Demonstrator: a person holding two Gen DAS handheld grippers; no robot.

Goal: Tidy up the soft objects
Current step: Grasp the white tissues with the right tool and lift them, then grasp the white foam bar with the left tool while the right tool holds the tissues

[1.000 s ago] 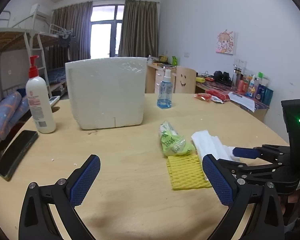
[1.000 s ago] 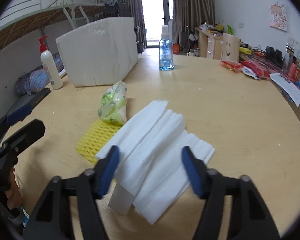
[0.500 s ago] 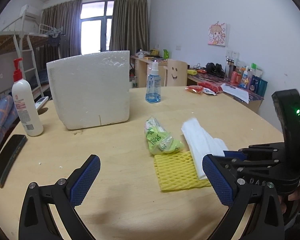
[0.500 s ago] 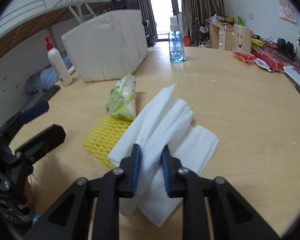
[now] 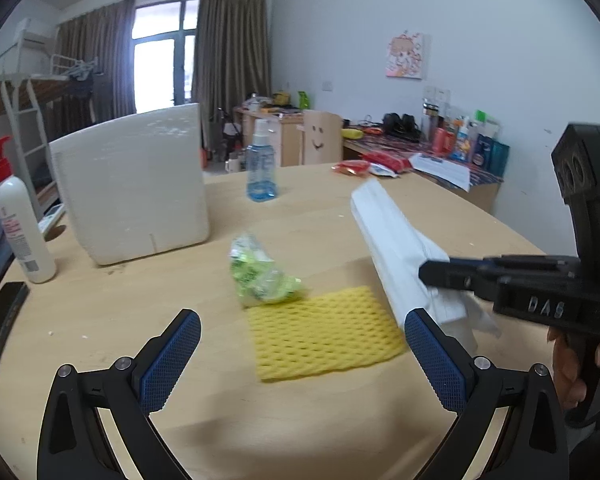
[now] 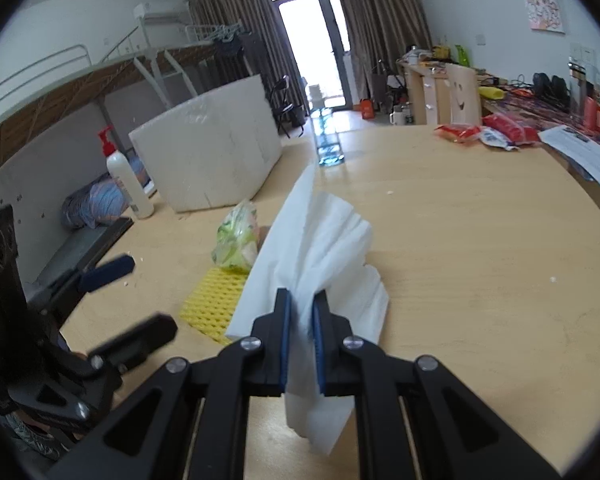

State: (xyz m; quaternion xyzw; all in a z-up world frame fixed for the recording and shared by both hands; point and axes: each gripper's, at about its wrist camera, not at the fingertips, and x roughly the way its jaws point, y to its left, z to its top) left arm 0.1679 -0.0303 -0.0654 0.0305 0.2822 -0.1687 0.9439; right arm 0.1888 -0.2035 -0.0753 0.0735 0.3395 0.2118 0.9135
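My right gripper [image 6: 300,300] is shut on a folded white foam sheet [image 6: 316,240] and holds it lifted off the table; the sheet also shows in the left wrist view [image 5: 392,240], with the right gripper [image 5: 428,270] clamped on its near end. A yellow foam net [image 5: 324,332] lies flat on the table, also seen in the right wrist view [image 6: 212,300]. A crumpled green plastic bag [image 5: 260,276] lies just behind it, and shows in the right wrist view [image 6: 236,236]. My left gripper [image 5: 300,356] is open and empty, low over the table before the net.
A white foam box [image 5: 132,184] stands at the back left. A white pump bottle [image 5: 20,220] and a dark phone [image 5: 0,320] are at the left edge. A blue spray bottle [image 5: 262,168] stands behind. Red snack packs [image 5: 364,166] lie far right. The round wooden table [image 5: 180,288] carries them all.
My right gripper closed on the white foam sheet and lifted it off the table. My left gripper stayed open and shifted a little.
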